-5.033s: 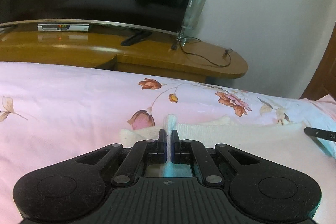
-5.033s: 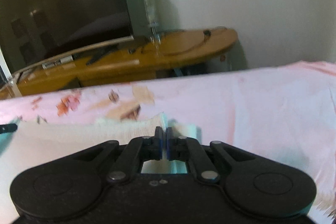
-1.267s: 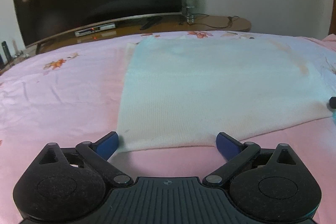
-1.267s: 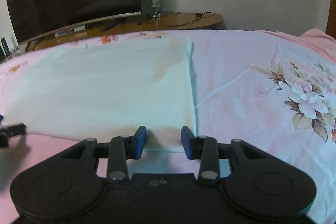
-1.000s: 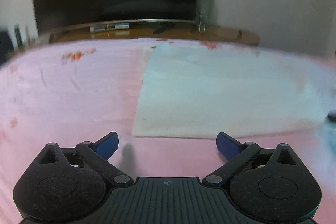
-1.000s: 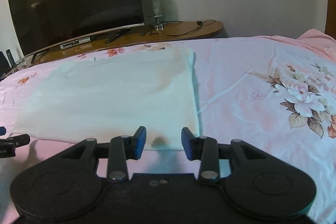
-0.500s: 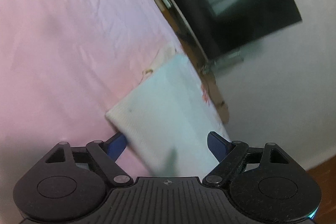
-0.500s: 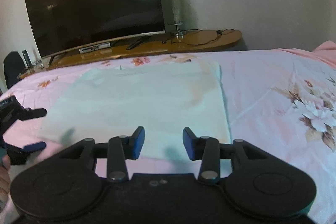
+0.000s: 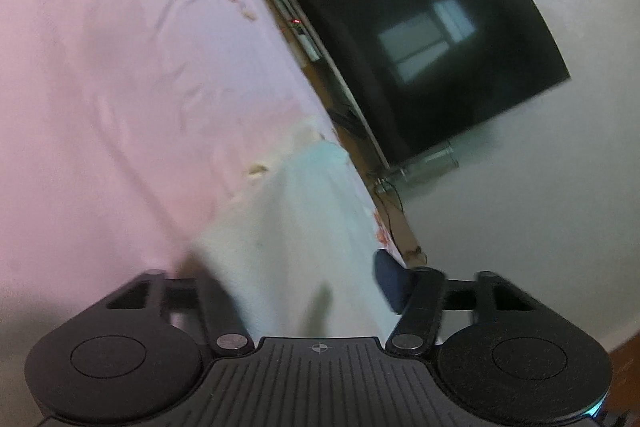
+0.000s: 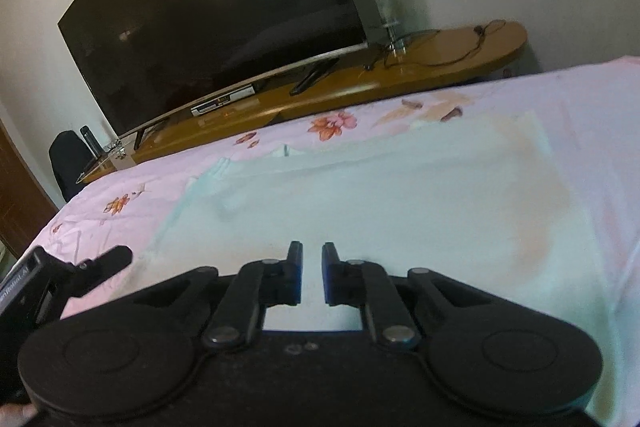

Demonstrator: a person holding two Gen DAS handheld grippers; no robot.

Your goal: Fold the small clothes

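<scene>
A: Where do we locate the garment?
B: We see the pale knit garment lying flat on the pink floral bedsheet, with its near edge beneath the right tongs.
A: And the state of those tongs?
B: We read them as released: a narrow gap separates the two pads, with cloth visible below them and nothing gripped.
A: The left tongs?
B: They are spread wide over a corner of the garment; we see one blue pad above the cloth, while the other is blurred at the cloth's edge.
A: Surroundings?
B: A television on a wooden tabletop stands beyond the bed.
</scene>
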